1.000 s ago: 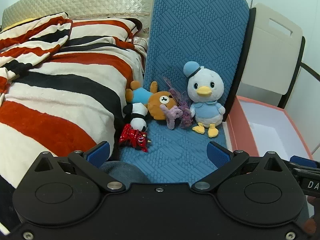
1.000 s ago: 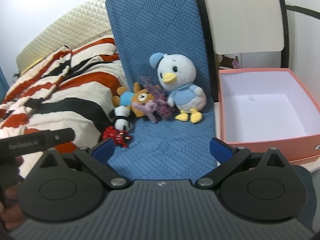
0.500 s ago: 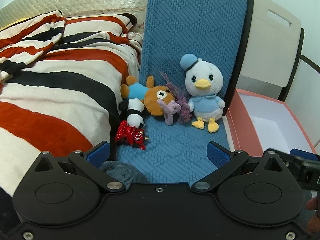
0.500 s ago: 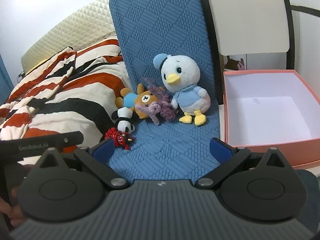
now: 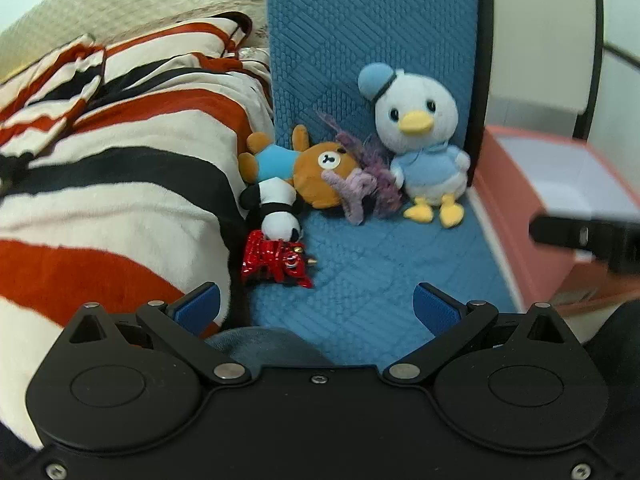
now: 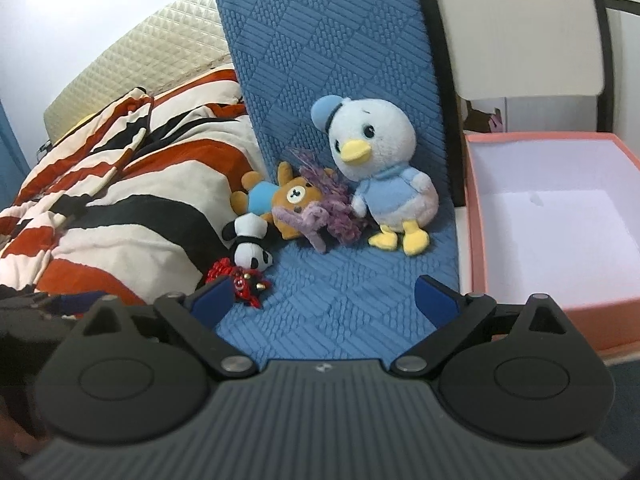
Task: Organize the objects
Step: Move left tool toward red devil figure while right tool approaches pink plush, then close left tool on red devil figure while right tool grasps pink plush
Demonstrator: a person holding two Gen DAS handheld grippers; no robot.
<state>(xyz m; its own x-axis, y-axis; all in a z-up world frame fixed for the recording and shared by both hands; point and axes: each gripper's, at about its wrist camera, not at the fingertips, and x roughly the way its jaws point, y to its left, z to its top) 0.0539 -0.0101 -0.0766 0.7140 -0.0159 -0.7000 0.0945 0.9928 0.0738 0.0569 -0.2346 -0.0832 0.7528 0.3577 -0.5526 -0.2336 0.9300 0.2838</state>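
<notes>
Several toys lie on a blue textured mat. A white duck plush sits upright against the mat's raised back. Left of it lie a purple fuzzy toy, a brown bear, a panda and a red shiny toy. My left gripper is open and empty, just short of the red toy. My right gripper is open and empty, short of the toys.
An open pink box with a white inside stands right of the mat. A red, black and white striped blanket lies on the left. A beige chair back stands behind the box.
Both grippers have moved forward toward the toys, which now look larger. The right gripper's body now shows at the right edge of the left wrist view. Both jaws stay open.
</notes>
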